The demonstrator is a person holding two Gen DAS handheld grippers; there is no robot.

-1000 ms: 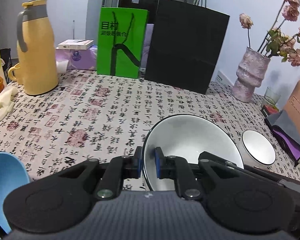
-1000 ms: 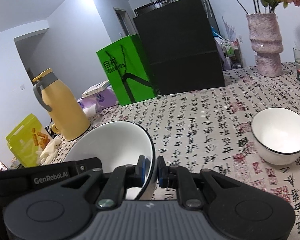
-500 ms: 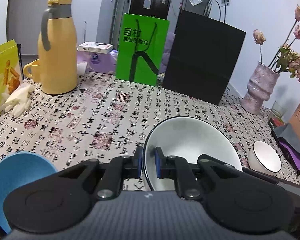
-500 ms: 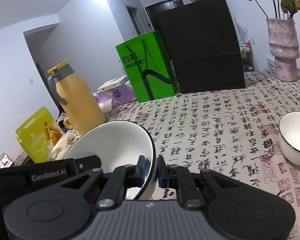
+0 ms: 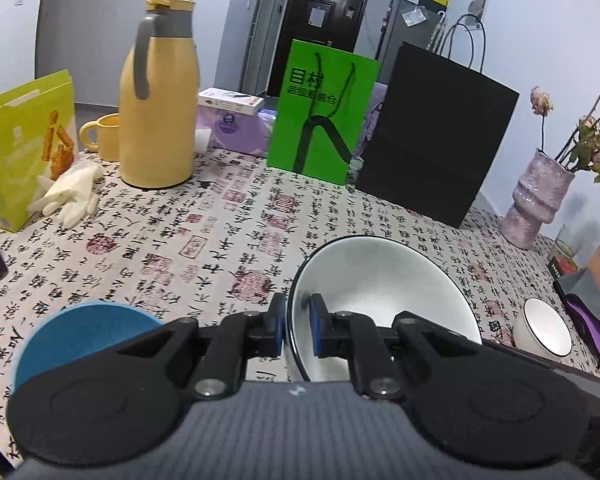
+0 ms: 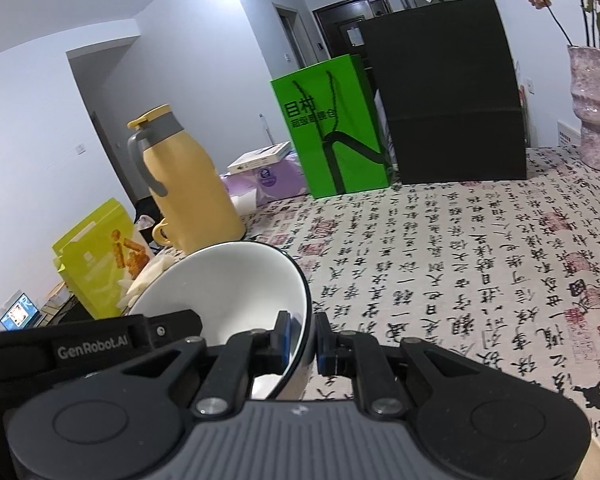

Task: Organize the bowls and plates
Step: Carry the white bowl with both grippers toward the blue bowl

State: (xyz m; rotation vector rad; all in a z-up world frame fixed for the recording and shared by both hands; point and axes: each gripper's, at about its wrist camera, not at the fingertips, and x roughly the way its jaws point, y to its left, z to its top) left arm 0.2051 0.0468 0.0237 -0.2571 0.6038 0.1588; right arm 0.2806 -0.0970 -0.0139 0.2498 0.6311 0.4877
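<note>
Calligraphy-printed tablecloth underneath, cluttered at the back. Large white black-rimmed bowl carried tilted, pinched at opposite rim edges by left gripper and right gripper. Flat blue plate low left, nearer the left hand; small white bowl well apart on the right.

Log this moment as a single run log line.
left claw: shut on large white bowl rim | right claw: shut on opposite rim | bowl: held above patterned tablecloth | small white bowl: on table
</note>
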